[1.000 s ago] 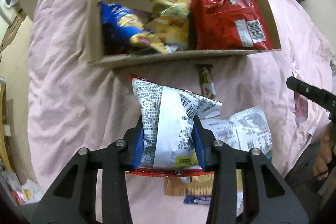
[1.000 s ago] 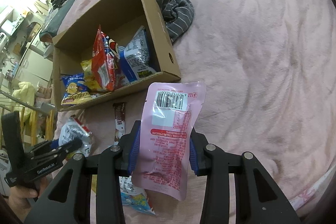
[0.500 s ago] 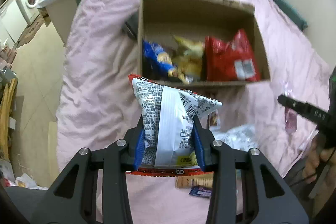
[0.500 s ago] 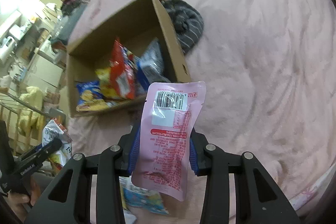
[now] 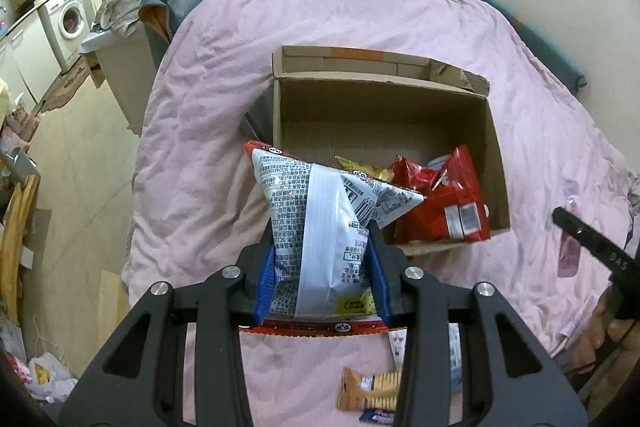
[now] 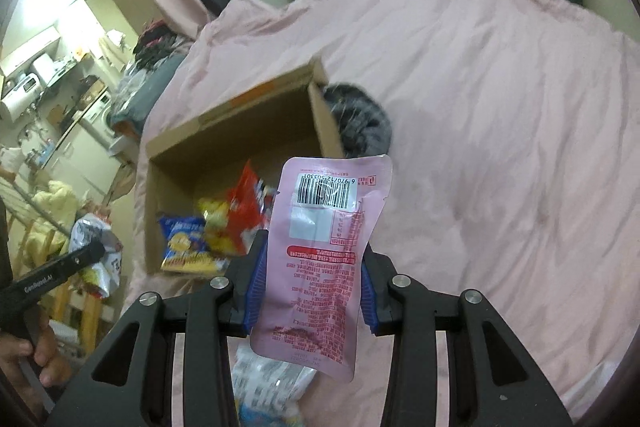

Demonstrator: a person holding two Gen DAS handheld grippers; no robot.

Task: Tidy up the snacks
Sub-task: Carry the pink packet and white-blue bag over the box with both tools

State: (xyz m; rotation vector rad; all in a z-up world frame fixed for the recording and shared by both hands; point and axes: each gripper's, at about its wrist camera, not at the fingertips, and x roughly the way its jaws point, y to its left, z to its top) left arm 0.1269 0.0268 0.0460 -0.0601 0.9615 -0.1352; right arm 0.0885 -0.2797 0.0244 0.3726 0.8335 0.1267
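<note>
My left gripper [image 5: 322, 263] is shut on a white and silver chip bag [image 5: 320, 227] with a red edge, held well above the pink bed. My right gripper [image 6: 310, 275] is shut on a flat pink pouch [image 6: 324, 259] with a barcode, also held high. An open cardboard box [image 5: 384, 99] lies on the bed ahead, holding a red bag [image 5: 440, 203], a yellow bag [image 6: 216, 223] and a blue bag [image 6: 180, 239]. The right gripper's finger shows in the left wrist view [image 5: 588, 247], and the left gripper with its bag shows in the right wrist view [image 6: 96, 251].
Loose snacks lie on the pink duvet [image 5: 200, 147] below: a tan biscuit pack [image 5: 372, 387] and a white packet [image 6: 272, 383]. A grey striped cloth [image 6: 360, 119] lies beside the box. The bed's left edge drops to the floor, with a washing machine [image 5: 68, 19] beyond.
Both grippers have risen and drawn back from the box with their packs still held. The box now looks smaller and farther, and more of the room shows.
</note>
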